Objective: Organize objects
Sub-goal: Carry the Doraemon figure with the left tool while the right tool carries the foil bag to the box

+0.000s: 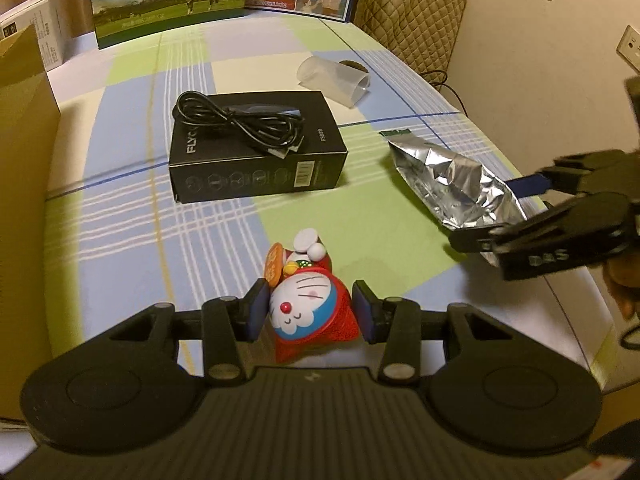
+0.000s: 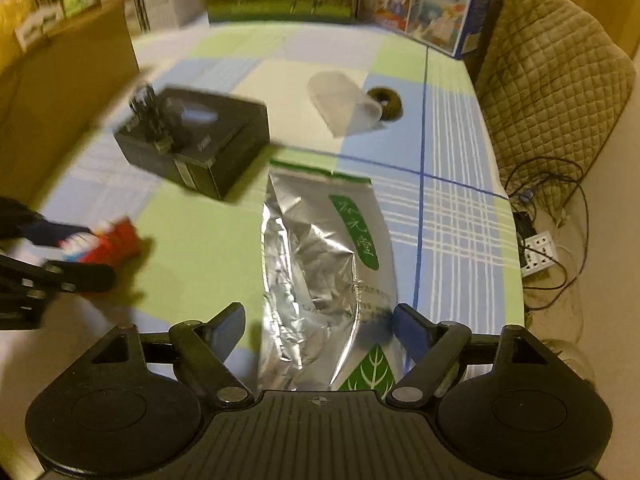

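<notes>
Toy [image 1: 310, 304] lay on table [image 1: 132, 184], near edge, squeezed in our left gripper [image 1: 312, 310]. Right gripper [image 2: 320, 330] stood apart around foil bag [image 2: 324, 264], not pinching. We judged: lift toy straight, keep squeeze gentle, miss black box [image 1: 256, 148].

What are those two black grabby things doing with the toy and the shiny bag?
Someone is tidying a table with a grabber in each hand. The left gripper is squeezed shut on a little red cat toy. The right gripper is open, with the silver foil bag lying between its fingers. A black box with a cable on top waits nearby.
</notes>
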The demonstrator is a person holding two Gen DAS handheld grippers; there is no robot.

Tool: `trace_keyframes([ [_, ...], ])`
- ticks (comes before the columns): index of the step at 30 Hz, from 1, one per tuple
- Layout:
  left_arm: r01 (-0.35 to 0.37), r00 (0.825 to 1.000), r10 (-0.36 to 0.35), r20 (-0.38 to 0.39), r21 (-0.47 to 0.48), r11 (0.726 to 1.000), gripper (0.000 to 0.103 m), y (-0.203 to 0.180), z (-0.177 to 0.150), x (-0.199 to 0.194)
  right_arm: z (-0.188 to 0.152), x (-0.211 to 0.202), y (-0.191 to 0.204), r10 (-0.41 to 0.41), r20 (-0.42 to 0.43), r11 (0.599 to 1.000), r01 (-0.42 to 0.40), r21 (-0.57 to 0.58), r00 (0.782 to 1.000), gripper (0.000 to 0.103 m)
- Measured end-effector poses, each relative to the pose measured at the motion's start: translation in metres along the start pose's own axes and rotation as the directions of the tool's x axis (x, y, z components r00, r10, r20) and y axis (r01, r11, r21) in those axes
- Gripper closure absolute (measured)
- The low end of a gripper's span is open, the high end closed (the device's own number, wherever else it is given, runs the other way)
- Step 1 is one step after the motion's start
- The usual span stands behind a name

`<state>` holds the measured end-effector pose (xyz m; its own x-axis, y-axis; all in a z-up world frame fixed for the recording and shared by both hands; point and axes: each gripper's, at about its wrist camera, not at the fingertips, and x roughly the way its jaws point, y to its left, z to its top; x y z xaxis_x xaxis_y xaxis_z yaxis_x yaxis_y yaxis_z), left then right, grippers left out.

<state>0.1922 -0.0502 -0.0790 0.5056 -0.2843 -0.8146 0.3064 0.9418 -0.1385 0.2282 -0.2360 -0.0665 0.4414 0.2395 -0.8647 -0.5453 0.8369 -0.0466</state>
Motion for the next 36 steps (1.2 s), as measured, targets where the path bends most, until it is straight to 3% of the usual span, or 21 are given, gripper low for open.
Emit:
trace_keyframes([
  [6,0.009,1.000,-0.009,0.011,0.007,1.000,0.064,0.001,-0.003,-0.001,0.003,0.017,-0.010,0.000,-0.037,1.000,0.001,0.023,0.999,0.028],
  [8,0.011,1.000,-0.012,0.013,0.009,1.000,0.062,0.001,-0.003,-0.001,0.004,0.016,-0.010,0.000,-0.037,1.000,0.001,0.027,0.999,0.033],
  [11,0.007,1.000,-0.007,0.016,0.008,1.000,0.059,0.002,-0.004,-0.001,0.006,0.013,-0.009,-0.023,-0.025,0.999,0.023,0.034,0.999,0.051],
  [17,0.012,1.000,-0.012,0.018,0.000,1.000,0.058,0.004,-0.004,-0.001,0.007,0.007,-0.005,-0.045,-0.005,0.998,0.045,0.039,0.999,0.061],
  [36,0.007,1.000,-0.008,0.012,0.007,1.000,0.064,-0.001,-0.007,-0.016,-0.004,-0.036,-0.001,-0.018,0.061,0.992,0.010,0.125,0.998,0.065],
])
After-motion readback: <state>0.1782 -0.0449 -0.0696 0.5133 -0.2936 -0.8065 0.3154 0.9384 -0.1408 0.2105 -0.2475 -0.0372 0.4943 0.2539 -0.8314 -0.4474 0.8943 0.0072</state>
